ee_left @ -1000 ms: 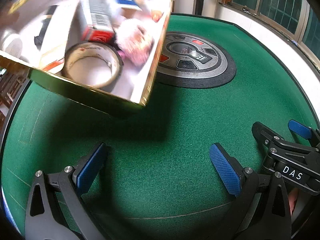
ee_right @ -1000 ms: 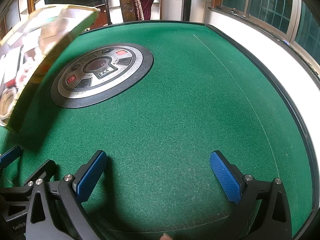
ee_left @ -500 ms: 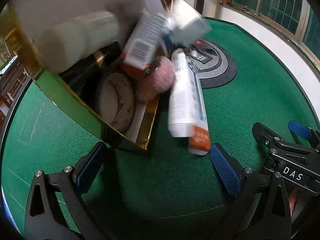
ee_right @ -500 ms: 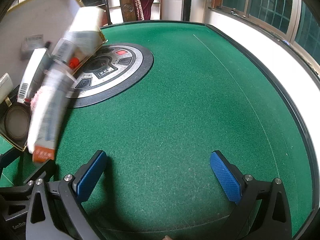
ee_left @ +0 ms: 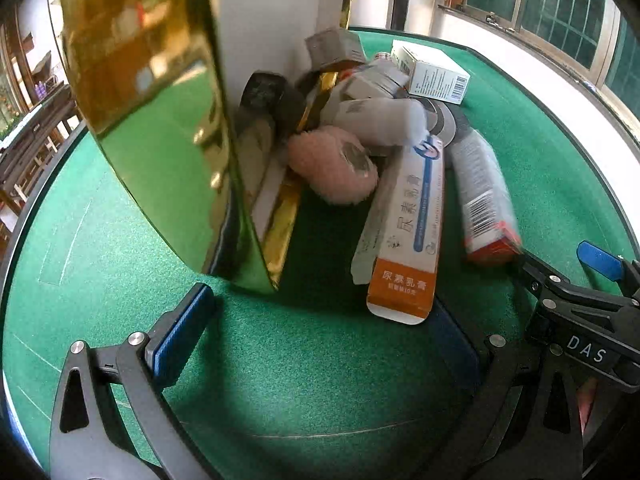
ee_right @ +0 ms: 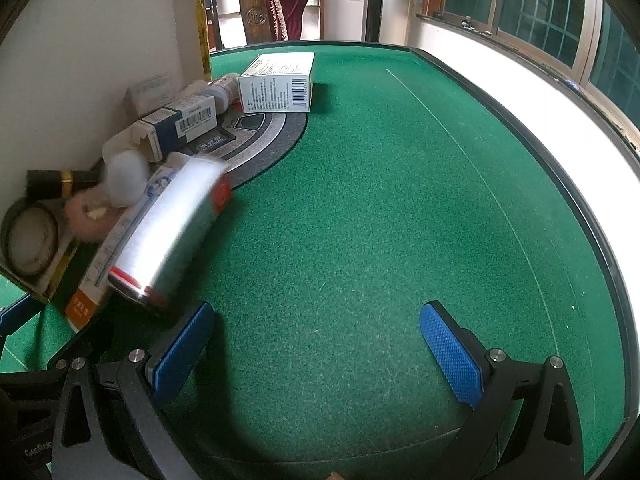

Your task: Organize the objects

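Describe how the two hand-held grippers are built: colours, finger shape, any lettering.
Both look alike. The left hand-held gripper has black angular arms with triangular cut-outs, silver screw heads, and flat blue fingers with a ribbed face. The right hand-held gripper has the same black frame and blue knurled fingers. Seen from the left camera, its side carries white letters "DAS" and a blue tab. No cables or sleeves show.

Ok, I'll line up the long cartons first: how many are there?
2. The orange-ended carton lies beside the tipped gold box; the red-ended carton, blurred, is on its other side. More may be hidden.
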The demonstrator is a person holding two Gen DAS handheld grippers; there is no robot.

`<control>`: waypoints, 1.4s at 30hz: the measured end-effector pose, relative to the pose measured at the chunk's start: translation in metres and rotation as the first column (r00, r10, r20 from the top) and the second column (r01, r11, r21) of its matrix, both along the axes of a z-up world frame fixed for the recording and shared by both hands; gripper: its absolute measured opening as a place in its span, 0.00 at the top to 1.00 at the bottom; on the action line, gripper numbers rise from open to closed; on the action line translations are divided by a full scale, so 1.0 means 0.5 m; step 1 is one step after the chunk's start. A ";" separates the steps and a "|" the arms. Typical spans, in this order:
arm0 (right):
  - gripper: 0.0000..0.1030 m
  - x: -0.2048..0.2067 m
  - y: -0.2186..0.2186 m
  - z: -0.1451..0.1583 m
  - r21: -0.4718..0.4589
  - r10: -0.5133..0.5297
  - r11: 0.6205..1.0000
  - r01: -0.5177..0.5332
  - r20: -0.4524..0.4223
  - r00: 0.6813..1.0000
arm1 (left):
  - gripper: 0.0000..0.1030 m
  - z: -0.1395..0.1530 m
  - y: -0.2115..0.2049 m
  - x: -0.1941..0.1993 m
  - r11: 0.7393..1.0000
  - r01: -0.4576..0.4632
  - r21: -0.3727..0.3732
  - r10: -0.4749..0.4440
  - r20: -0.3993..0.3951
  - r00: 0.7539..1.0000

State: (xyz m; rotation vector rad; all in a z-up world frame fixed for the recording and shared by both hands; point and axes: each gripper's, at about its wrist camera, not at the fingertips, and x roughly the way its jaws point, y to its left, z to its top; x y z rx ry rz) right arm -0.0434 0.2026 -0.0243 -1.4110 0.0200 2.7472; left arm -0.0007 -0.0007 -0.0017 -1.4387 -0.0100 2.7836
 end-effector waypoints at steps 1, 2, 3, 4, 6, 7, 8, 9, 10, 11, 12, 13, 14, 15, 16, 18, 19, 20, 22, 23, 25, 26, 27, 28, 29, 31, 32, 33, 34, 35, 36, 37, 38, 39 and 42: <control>0.00 0.000 0.000 0.000 0.000 0.000 1.000 0.000 0.000 1.000 | 0.00 0.000 0.000 0.000 1.000 0.000 0.000 0.000 0.000 1.000; 0.00 0.001 0.000 0.000 0.000 0.000 1.000 0.000 0.000 1.000 | 0.00 0.000 0.000 0.000 1.000 0.000 0.000 0.000 0.000 1.000; 0.00 0.001 0.000 0.000 0.000 0.000 1.000 0.000 0.000 1.000 | 0.00 0.000 0.000 0.000 1.000 0.000 0.000 0.000 0.000 1.000; 0.00 0.001 0.000 0.000 0.000 0.000 1.000 0.000 0.000 1.000 | 0.00 0.000 0.000 0.000 1.000 0.003 0.000 -0.003 0.000 1.000; 0.00 0.001 0.000 0.001 0.000 0.000 1.000 0.000 0.000 1.000 | 0.00 0.000 0.000 0.000 1.000 0.003 0.000 -0.003 0.000 1.000; 0.00 0.001 0.000 0.001 0.000 0.000 1.000 0.000 0.000 1.000 | 0.00 0.000 0.000 0.000 1.000 0.004 0.000 -0.004 0.000 1.000; 0.00 0.001 0.000 0.001 0.000 0.000 1.000 0.000 0.000 1.000 | 0.00 0.000 0.000 0.000 1.000 0.004 0.000 -0.004 0.000 1.000; 0.00 0.001 0.000 0.001 0.000 0.000 1.000 0.000 0.000 1.000 | 0.00 0.000 0.000 0.000 1.000 0.004 0.000 -0.004 0.000 1.000; 0.00 0.002 0.000 0.001 0.000 0.000 1.000 0.000 0.000 1.000 | 0.00 0.000 0.000 0.000 1.000 0.005 0.000 -0.005 0.000 1.000; 0.00 0.002 0.000 0.002 0.000 0.000 1.000 0.000 0.000 1.000 | 0.00 0.000 0.000 0.000 1.000 0.006 0.000 -0.006 0.000 1.000; 0.00 0.003 0.000 0.002 0.000 0.000 1.000 0.000 0.000 1.000 | 0.00 0.000 0.000 0.000 1.000 0.006 0.001 -0.006 0.000 1.000; 0.00 0.004 -0.001 0.002 0.000 0.000 1.000 0.000 0.000 1.000 | 0.00 0.000 0.000 0.000 1.000 0.006 0.001 -0.006 0.000 1.000; 0.00 0.004 -0.001 0.002 0.000 0.000 1.000 0.000 0.000 1.000 | 0.00 0.000 0.000 0.000 1.000 0.006 0.000 -0.006 0.000 1.000; 0.00 0.005 -0.001 0.003 0.000 0.000 1.000 0.000 0.000 1.000 | 0.00 0.000 0.000 0.000 1.000 0.006 0.000 -0.006 0.000 1.000; 0.00 0.006 -0.002 0.003 0.000 0.000 1.000 0.000 0.000 1.000 | 0.00 0.000 0.000 0.000 1.000 0.006 0.001 -0.006 0.000 1.000; 0.00 0.007 -0.002 0.003 0.000 0.000 1.000 0.000 0.000 1.000 | 0.00 0.000 0.000 0.000 1.000 0.006 0.001 -0.006 0.000 1.000; 0.00 0.008 -0.003 0.004 0.000 0.000 1.000 0.000 0.000 1.000 | 0.00 0.000 0.000 0.000 1.000 0.008 0.001 -0.008 0.000 1.000; 0.00 0.009 -0.003 0.004 0.000 0.000 1.000 0.000 0.000 1.000 | 0.00 0.000 0.000 0.000 1.000 0.008 0.001 -0.008 0.000 1.000; 0.00 0.008 -0.003 0.004 0.000 0.000 1.000 0.000 0.000 1.000 | 0.00 -0.002 -0.002 -0.003 1.000 0.008 0.001 -0.008 0.000 1.000; 0.00 0.008 -0.003 0.003 0.000 0.000 1.000 0.000 0.000 1.000 | 0.00 -0.003 -0.002 -0.003 1.000 0.008 0.001 -0.008 0.001 1.000; 0.00 0.006 -0.003 0.003 0.000 0.000 1.000 0.000 0.000 1.000 | 0.00 -0.003 -0.003 -0.004 1.000 0.008 0.001 -0.008 0.001 1.000; 0.00 0.005 -0.003 0.003 0.000 0.000 1.000 0.000 0.000 1.000 | 0.00 -0.003 -0.003 -0.004 1.000 0.008 0.001 -0.008 0.001 1.000; 0.00 0.005 -0.003 0.003 0.000 0.000 1.000 0.000 0.000 1.000 | 0.00 -0.003 -0.003 -0.004 1.000 0.008 0.001 -0.008 0.001 1.000; 0.00 0.004 -0.002 0.002 0.000 0.000 1.000 0.000 0.000 1.000 | 0.00 -0.003 -0.003 -0.004 1.000 0.009 0.001 -0.009 0.001 1.000; 0.00 0.003 -0.002 0.002 0.000 0.000 1.000 0.000 0.000 1.000 | 0.00 -0.003 -0.003 -0.004 1.000 0.009 0.001 -0.009 0.001 1.000; 0.00 0.002 -0.002 0.002 0.000 0.000 1.000 0.000 0.000 1.000 | 0.00 -0.005 0.000 -0.004 1.000 0.009 0.001 -0.009 0.001 1.000; 0.00 0.003 -0.002 0.002 0.000 0.000 1.000 0.000 0.000 1.000 | 0.00 -0.006 0.000 -0.005 1.000 0.009 0.001 -0.009 0.001 1.000; 0.00 0.003 -0.002 0.002 0.000 0.000 1.000 0.000 0.000 1.000 | 0.00 -0.005 -0.001 -0.004 1.000 0.009 0.001 -0.009 0.001 1.000; 0.00 0.004 -0.002 0.001 0.000 0.000 1.000 0.000 0.000 1.000 | 0.00 -0.006 -0.001 -0.006 1.000 0.011 0.001 -0.011 0.001 1.000; 0.00 0.002 -0.003 0.003 0.000 0.000 1.000 0.000 0.000 1.000 | 0.00 -0.005 -0.001 -0.007 1.000 0.011 0.001 -0.011 0.001 1.000; 0.00 0.003 -0.003 0.003 0.000 0.000 1.000 0.000 0.000 1.000 | 0.00 -0.006 0.000 -0.007 1.000 0.011 0.001 -0.011 0.001 1.000; 0.00 0.003 -0.003 0.002 0.000 0.000 1.000 0.000 0.000 1.000 | 0.00 -0.006 0.000 -0.007 1.000 0.011 0.001 -0.011 0.001 1.000; 0.00 0.004 -0.003 0.003 0.000 0.000 1.000 0.000 0.000 1.000 | 0.00 -0.006 0.000 -0.007 1.000 0.011 0.001 -0.011 0.000 1.000; 0.00 0.004 -0.003 0.002 0.000 0.000 1.000 0.000 0.000 1.000 | 0.00 -0.006 0.000 -0.007 1.000 0.011 0.001 -0.011 0.000 1.000; 0.00 0.005 -0.003 0.003 0.000 0.000 1.000 0.000 0.000 1.000 | 0.00 -0.006 0.000 -0.007 1.000 0.011 0.001 -0.011 0.000 1.000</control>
